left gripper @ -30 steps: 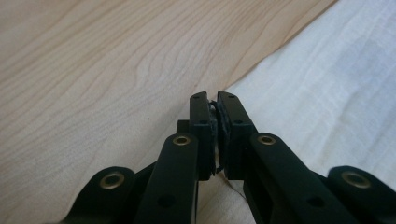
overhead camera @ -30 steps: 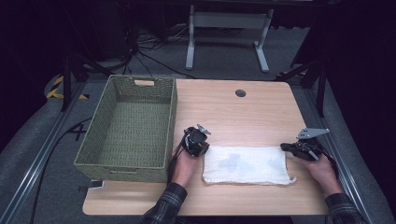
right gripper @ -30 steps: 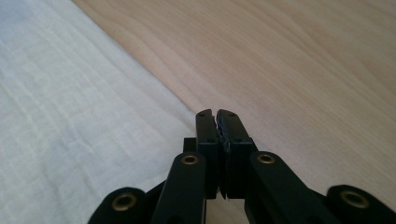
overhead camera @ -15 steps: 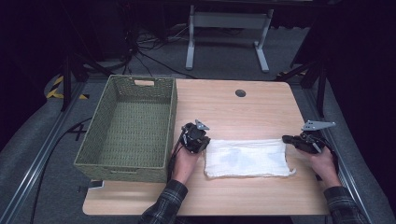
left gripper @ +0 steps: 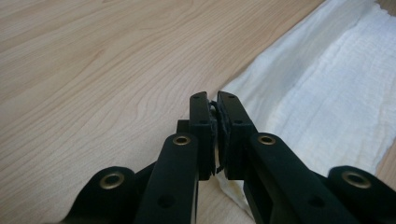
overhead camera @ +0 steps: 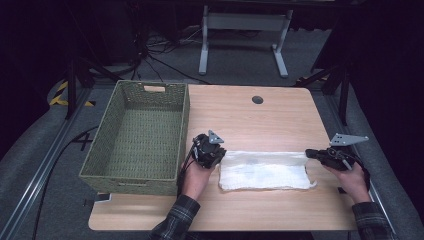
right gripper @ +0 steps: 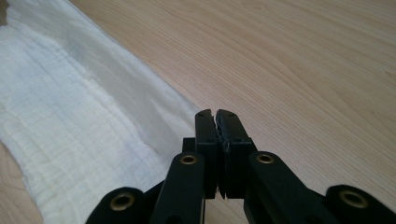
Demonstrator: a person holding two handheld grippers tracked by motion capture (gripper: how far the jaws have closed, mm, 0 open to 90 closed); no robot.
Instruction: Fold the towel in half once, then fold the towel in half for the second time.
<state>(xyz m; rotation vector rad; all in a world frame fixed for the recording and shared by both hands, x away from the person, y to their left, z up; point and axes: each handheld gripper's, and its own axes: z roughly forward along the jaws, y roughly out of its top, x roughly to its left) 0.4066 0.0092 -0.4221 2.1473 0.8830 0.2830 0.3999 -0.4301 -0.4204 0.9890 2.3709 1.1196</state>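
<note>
High view: a white cloth (overhead camera: 265, 170) was seen lying folded into a long band on the wooden table (overhead camera: 280, 120), just beside the green woven basket (overhead camera: 137, 135), which was empty. The left gripper (overhead camera: 218, 156) was held at the cloth's left end and the right gripper (overhead camera: 310, 153) at its right end, both low over the tabletop. In the left gripper view the jaws were pressed together at the far corner of the cloth (left gripper: 322, 93); whether a thin edge was pinched between them could not be told. In the right gripper view the jaws were likewise closed, at the fold's edge (right gripper: 79, 107), with no fabric clearly caught. One lengthwise fold looked done. Judged from this, a further fold across and the placing of the cloth into the basket were left to do
</note>
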